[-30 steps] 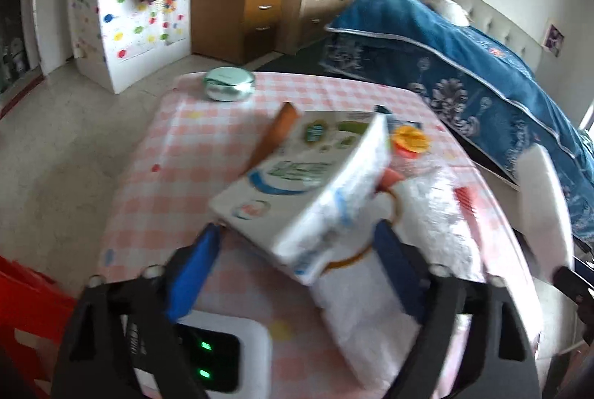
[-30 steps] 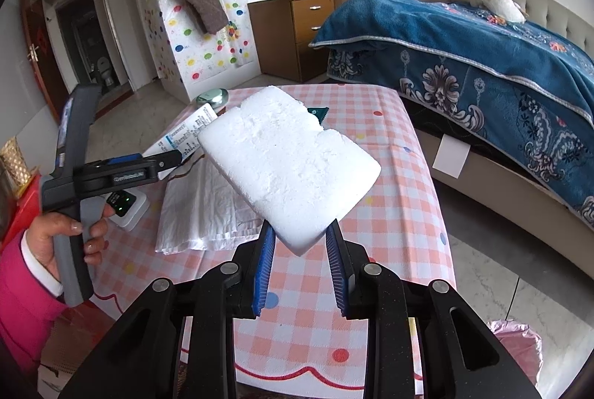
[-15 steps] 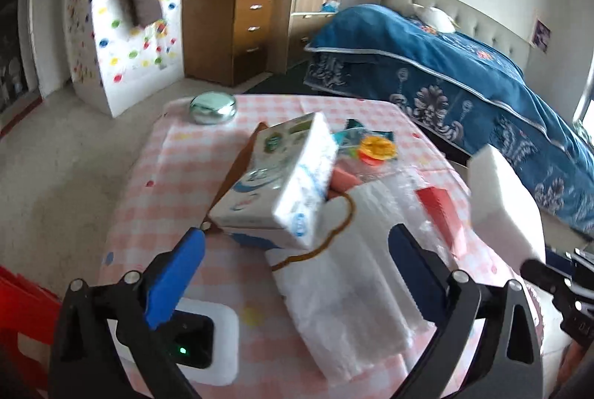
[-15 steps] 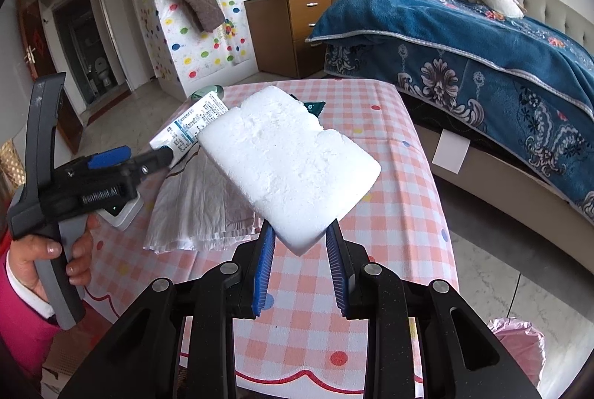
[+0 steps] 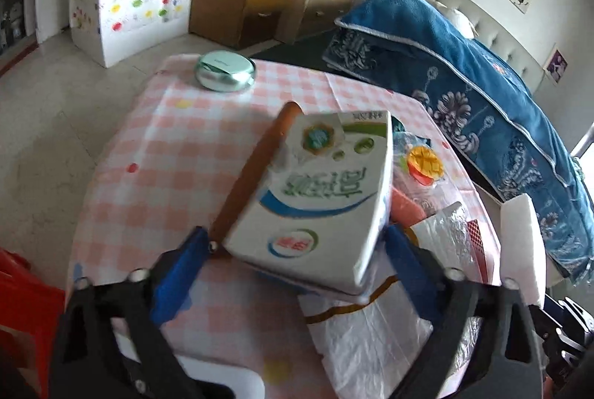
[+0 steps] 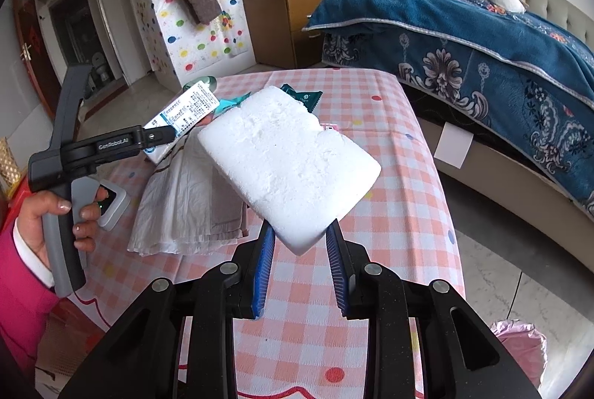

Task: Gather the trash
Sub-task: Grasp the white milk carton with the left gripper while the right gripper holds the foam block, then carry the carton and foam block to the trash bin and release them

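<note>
Foam slab (image 6: 289, 161), white, clamped at its near corner between the blue pads of the right gripper (image 6: 300, 248), held up off the table (image 6: 393, 213). Long axis runs near-right to far-left, broad face tilted toward the camera; far edge ragged. It blocks the table middle behind it, including part of a green wrapper (image 6: 306, 98). In the left view only a thin white edge of it shows at the far right, partly cut by the frame.

Tissue pack (image 5: 315, 198), white with green and blue print, sits between the spread pads of the left gripper (image 5: 293, 263); long axis points away from the camera, far end raised. Contact between pads and pack is hard to judge, so grip cannot be told. From the right view the pack (image 6: 183, 117) sticks out past the left gripper's tip, up and to the far right.

White plastic bag (image 6: 185, 202) lies flat under the pack. Round teal tin (image 5: 225, 71) at the far table edge. Orange wrapper (image 5: 424, 159) and items right of the pack are jumbled, unclear. White device with green light (image 6: 111, 204) half hidden behind the left hand (image 6: 55, 224).
</note>
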Action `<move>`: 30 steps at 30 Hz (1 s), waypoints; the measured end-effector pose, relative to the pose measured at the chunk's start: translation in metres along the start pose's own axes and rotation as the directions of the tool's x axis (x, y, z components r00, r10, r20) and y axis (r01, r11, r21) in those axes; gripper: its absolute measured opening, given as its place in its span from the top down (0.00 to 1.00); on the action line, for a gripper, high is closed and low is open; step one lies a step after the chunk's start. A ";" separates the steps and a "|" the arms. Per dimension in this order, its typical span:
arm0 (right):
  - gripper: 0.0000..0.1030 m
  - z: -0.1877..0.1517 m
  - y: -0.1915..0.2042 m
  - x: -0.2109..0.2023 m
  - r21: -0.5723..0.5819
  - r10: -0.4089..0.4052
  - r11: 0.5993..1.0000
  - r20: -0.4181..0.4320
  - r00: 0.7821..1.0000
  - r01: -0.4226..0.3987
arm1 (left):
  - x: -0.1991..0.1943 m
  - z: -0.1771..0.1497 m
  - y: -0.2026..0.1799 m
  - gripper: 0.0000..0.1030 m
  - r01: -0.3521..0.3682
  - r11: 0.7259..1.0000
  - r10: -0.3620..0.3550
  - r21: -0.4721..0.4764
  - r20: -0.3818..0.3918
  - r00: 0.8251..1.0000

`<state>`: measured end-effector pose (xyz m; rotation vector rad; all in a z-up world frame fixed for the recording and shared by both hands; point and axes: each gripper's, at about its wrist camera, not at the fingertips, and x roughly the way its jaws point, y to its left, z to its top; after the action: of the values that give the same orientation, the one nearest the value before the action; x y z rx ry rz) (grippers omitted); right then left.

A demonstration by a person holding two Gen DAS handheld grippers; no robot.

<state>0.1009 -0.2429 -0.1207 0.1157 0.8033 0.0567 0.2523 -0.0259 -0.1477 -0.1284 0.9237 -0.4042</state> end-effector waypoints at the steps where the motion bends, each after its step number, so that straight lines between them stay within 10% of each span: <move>1: 0.72 -0.001 0.000 -0.001 -0.001 -0.001 1.000 0.001 1.000 0.001 | -0.001 0.000 0.001 0.26 0.007 1.000 -0.007 -0.008 -0.002 1.000; 16: 0.72 -0.005 -0.011 -0.047 0.035 -0.016 0.999 0.101 0.995 0.013 | -0.108 -0.031 -0.064 0.30 -0.095 0.987 0.055 0.130 0.280 0.958; 30: 0.72 -0.076 -0.073 -0.109 0.176 -0.183 0.969 0.045 0.982 0.173 | -0.097 -0.135 -0.184 0.30 0.005 0.930 -0.068 0.366 0.159 0.985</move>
<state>-0.0293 -0.3198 -0.1040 0.2063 0.7537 -0.1853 0.0405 -0.1476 -0.1050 0.1600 0.6662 -0.5844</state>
